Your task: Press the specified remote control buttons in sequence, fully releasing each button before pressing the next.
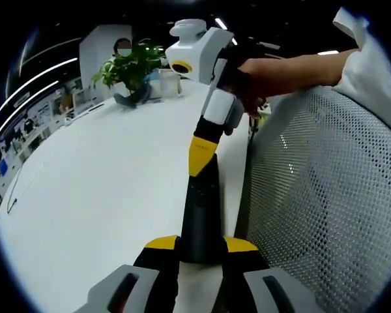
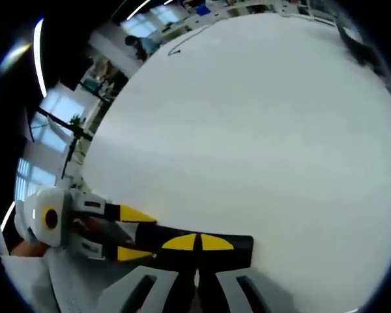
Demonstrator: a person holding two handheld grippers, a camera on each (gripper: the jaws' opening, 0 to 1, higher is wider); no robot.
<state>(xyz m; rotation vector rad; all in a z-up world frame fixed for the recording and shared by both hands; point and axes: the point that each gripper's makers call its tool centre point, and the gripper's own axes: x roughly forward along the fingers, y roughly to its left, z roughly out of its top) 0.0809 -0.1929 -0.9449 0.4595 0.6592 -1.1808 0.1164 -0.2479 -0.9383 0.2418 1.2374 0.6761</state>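
Observation:
A long dark remote control [image 1: 201, 208] lies over the white table, its near end clamped between the yellow-tipped jaws of my left gripper [image 1: 202, 244]. From the upper right, a person's hand [image 1: 251, 78] brings in my right gripper [image 1: 201, 153]. Its yellow tips are together and rest on the remote's far end. In the right gripper view the remote [image 2: 238, 251] lies crosswise under my right gripper [image 2: 197, 242], whose tips are shut and touch its top face. The left gripper [image 2: 131, 233] grips the remote's left end.
The white table [image 1: 104, 182] stretches away to the left. A potted plant [image 1: 133, 65] stands at its far end and a thin dark cable [image 1: 13, 195] lies near its left edge. A grey mesh chair back [image 1: 326, 195] stands close on the right.

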